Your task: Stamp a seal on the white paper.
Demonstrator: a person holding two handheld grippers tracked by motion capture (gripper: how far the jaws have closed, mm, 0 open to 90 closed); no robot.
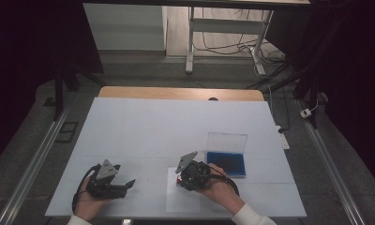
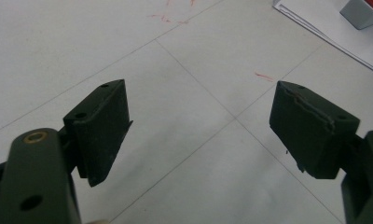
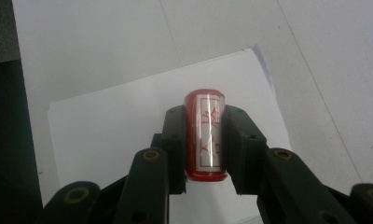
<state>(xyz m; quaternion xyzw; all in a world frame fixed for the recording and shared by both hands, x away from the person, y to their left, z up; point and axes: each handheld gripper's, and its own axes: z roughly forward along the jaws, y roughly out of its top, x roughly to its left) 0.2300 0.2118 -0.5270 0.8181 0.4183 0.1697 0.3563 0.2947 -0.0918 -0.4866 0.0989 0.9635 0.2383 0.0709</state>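
Right gripper (image 3: 204, 140) clamped on red stamp (image 3: 205, 135), stamp upright between its jaws, above paper sheet (image 3: 128, 121), left gripper (image 2: 198, 135) jaws apart, nothing between.

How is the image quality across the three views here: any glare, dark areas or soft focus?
High view: surroundings nearly black, white table cover evenly lit. Right gripper view: glare streak washes out the label of the red cylindrical stamp, and the near linkage is soft. Left gripper view: the black fingers look slightly blurred; faint red marks on the surface stay readable.
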